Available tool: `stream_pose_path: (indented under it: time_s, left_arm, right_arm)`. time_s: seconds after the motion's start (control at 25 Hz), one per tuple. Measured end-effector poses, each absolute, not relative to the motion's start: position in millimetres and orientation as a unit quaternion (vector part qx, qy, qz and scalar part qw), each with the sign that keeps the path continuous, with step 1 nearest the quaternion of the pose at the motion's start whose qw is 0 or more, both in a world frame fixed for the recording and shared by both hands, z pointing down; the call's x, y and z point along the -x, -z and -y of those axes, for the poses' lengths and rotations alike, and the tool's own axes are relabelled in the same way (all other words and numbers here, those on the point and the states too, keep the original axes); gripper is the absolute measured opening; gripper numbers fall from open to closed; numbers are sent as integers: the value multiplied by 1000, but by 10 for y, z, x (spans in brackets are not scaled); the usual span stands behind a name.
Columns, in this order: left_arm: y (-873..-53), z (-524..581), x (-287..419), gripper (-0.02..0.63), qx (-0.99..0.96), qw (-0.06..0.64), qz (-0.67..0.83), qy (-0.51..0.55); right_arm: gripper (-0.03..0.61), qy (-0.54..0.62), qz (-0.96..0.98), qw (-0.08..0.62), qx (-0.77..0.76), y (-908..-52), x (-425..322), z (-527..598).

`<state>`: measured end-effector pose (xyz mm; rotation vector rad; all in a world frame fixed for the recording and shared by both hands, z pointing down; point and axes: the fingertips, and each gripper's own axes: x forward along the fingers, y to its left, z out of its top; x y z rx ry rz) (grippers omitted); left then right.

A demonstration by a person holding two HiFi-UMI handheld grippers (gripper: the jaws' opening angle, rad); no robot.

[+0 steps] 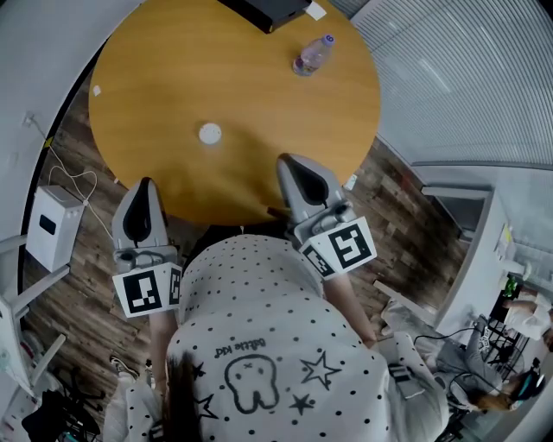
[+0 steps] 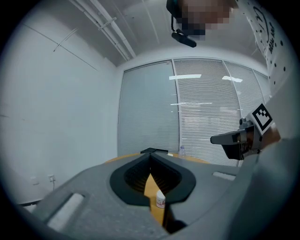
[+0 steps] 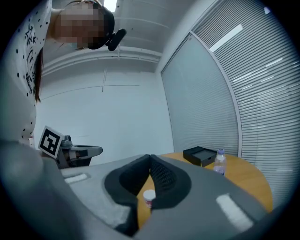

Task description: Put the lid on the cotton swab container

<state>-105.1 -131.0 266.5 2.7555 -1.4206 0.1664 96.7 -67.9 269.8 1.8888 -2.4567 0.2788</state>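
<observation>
A small white cotton swab container [image 1: 210, 134] stands alone on the round wooden table [image 1: 173, 69], white top up. No separate lid shows in any view. My left gripper [image 1: 145, 182] hovers off the table's near left edge, jaws shut and empty. My right gripper [image 1: 284, 160] reaches just over the near edge, also shut and empty. Seen past the closed left gripper [image 2: 150, 157], the container [image 2: 160, 199] has a reddish label. It also appears low beyond the closed right gripper [image 3: 150, 157], where the container [image 3: 149, 198] sits a short way ahead.
A clear plastic bottle [image 1: 313, 55] and a black box [image 1: 268, 9] sit at the table's far side. A white unit [image 1: 52, 226] with cables stands on the wood floor at left. Blinds and glass walls lie beyond the table.
</observation>
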Motion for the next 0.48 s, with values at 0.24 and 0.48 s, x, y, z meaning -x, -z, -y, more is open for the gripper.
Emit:
stream_pose_path:
  time_s: [0.24,0.48]
  left_arm:
    - [-2698,1328,1049,9,-888,22,456,-52]
    - [-2690,1352,1052,9,-888,24,457,-48]
  right_arm:
    - [3,-91,792,17,-604,-2730,-923,704]
    - [3,-92,794,18,-601,-2728,-904,725]
